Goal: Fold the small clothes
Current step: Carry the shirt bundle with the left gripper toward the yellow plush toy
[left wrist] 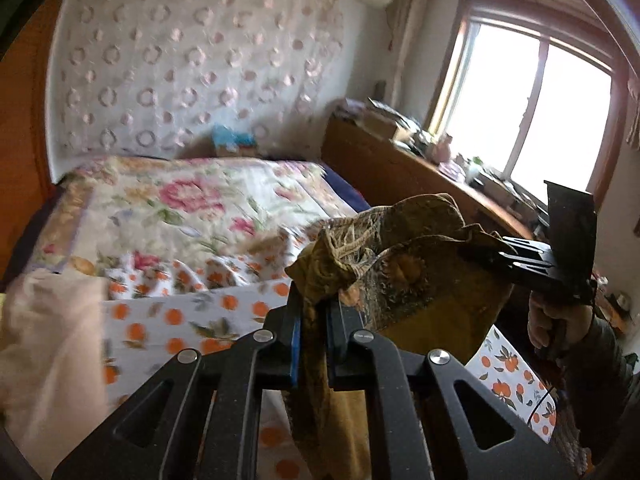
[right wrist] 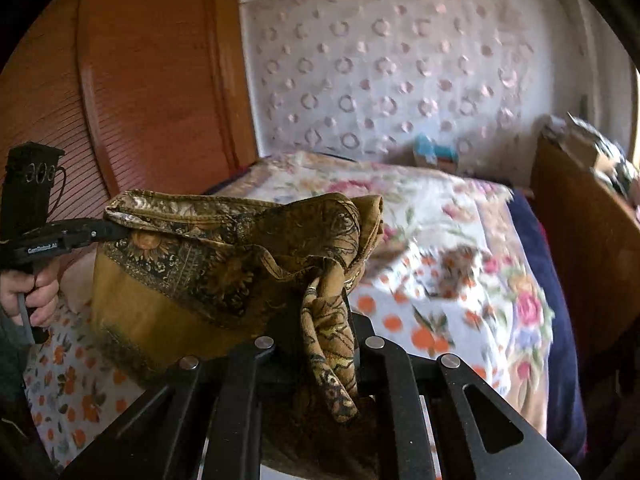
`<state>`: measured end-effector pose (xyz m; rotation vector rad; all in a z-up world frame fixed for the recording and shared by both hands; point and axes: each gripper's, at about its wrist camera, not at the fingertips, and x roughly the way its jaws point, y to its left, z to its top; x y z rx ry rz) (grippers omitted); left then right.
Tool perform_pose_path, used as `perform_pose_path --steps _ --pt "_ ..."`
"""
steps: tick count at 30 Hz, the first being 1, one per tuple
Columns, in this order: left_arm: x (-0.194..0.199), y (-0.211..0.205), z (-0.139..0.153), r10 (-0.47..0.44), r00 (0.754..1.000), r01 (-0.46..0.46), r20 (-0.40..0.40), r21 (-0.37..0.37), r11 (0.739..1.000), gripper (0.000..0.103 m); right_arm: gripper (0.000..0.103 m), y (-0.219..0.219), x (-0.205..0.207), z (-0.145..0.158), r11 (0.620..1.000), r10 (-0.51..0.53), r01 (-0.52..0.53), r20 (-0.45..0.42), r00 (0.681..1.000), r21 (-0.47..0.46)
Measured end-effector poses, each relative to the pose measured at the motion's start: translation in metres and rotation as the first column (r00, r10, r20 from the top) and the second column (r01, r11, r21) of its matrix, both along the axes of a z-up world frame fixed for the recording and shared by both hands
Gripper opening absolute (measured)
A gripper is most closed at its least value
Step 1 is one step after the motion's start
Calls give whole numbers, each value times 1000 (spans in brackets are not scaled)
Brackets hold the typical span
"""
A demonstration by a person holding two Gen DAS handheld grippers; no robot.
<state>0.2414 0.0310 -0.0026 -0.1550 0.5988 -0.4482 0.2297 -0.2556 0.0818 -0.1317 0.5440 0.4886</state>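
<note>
An ochre and brown patterned garment (left wrist: 416, 280) hangs in the air between both grippers, above the bed. My left gripper (left wrist: 316, 328) is shut on one bunched corner of it. My right gripper (right wrist: 320, 344) is shut on another bunched corner of the garment (right wrist: 208, 276). The right gripper also shows in the left wrist view (left wrist: 480, 246), gripping the cloth's far edge. The left gripper shows in the right wrist view (right wrist: 116, 229), gripping its upper left edge. The cloth sags between them.
The bed below has an orange-print sheet (left wrist: 192, 320) and a floral blanket (left wrist: 192, 200). A beige pile (left wrist: 44, 344) lies at the left. A wooden desk (left wrist: 384, 164) with clutter stands by the window. A wooden wardrobe (right wrist: 140, 80) stands left of the bed.
</note>
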Motion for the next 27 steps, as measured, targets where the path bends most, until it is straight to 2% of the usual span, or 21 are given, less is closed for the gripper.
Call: perform_pose_path --steps 6,10,14,19,24,27 --pt "-35 62 14 151 986 -153 70 18 988 10 13 59 18 18 987 147 -144 47 988 -68" --pt "-58 110 15 272 957 -274 99 11 962 10 13 110 41 30 961 256 -246 72 964 -126" --pt "-71 148 9 366 926 -367 90 0 930 10 13 171 63 41 927 349 -329 91 933 -183" --pt "-87 181 -12 449 892 -450 56 4 893 10 13 238 112 41 869 463 -434 79 883 -240" --pt "-98 206 -38 505 863 -504 -5 31 863 10 13 309 146 23 774 583 -551 10 813 -311" --pt "-102 216 -57 534 845 -532 -43 49 845 10 14 344 166 9 749 607 -576 -8 795 -328"
